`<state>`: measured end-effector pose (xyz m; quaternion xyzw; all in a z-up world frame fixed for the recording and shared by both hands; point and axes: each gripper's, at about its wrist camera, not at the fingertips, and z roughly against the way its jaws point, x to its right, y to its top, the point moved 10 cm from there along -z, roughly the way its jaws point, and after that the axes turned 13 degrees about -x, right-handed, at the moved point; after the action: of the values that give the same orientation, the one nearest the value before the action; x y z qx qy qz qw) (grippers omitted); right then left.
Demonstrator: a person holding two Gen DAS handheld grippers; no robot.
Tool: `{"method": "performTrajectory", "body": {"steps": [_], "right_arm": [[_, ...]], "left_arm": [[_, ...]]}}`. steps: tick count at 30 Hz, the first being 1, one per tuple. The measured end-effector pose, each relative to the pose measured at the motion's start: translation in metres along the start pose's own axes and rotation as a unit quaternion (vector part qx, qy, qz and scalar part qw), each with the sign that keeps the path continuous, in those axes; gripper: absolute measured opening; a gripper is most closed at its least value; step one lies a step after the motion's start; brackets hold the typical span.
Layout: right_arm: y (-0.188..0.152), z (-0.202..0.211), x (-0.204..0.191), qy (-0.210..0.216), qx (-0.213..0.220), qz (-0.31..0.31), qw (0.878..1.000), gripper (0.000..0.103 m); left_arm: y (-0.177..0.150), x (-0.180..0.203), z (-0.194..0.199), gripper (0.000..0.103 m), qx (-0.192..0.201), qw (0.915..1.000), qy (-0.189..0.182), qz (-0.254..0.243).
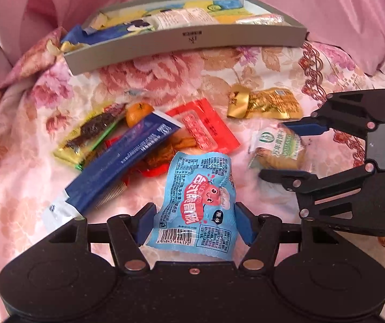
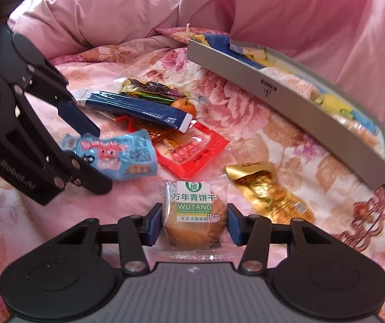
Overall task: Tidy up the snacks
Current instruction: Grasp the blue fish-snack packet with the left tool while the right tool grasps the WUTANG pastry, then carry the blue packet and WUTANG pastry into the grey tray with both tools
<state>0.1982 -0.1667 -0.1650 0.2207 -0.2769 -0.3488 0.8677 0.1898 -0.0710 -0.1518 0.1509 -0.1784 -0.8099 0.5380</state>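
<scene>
We hold two tongs over a floral bedspread (image 1: pixel 187 80) strewn with snacks. Our left gripper (image 1: pixel 195 224) has its blue pads on either side of a light blue snack packet (image 1: pixel 200 204), pressing the packet's crumpled sides, so we are gripping it. Seen from the right wrist, the same packet (image 2: pixel 117 156) lies on the bedspread with the left gripper's fingers around it.

Our right gripper (image 2: pixel 194 223) brackets a clear-wrapped round biscuit (image 2: pixel 195 220). The pads sit just beside the wrapper's edges; whether they press it we cannot tell.

Beyond the blue packet lies a loose pile: a long dark blue wrapper (image 1: pixel 122 158), a red sachet (image 1: pixel 206 127), a yellow-edged packet of dark dried fruit (image 1: pixel 87 134) and a small orange (image 1: pixel 138 113). A gold foil packet (image 2: pixel 270 191) rests apart from the pile, just beside the biscuit and nearer the box.

A shallow grey box (image 1: pixel 187 44) sits at the far edge of the bedspread, against the pink bedding (image 1: pixel 327 8), and already holds several yellow, blue and clear packets.
</scene>
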Motion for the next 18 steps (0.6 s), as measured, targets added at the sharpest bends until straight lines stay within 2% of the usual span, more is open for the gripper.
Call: {"method": "performTrajectory", "body": {"steps": [4,11,18], "right_arm": [[0.002,0.002,0.004,-0.037,0.013,0.016,0.999,0.053],[0.012,0.015,0.017,-0.075,0.052,0.009,0.996,0.053],[0.023,0.033,0.036,-0.117,0.099,-0.008,0.988,0.053]], "left_arm": [[0.006,-0.006,0.005,0.064,0.023,0.9995,0.003,0.02],[0.021,-0.016,0.018,0.064,0.075,0.9955,-0.006,0.057],[0.053,-0.02,0.041,0.065,0.141,0.9851,-0.025,0.095]]}}
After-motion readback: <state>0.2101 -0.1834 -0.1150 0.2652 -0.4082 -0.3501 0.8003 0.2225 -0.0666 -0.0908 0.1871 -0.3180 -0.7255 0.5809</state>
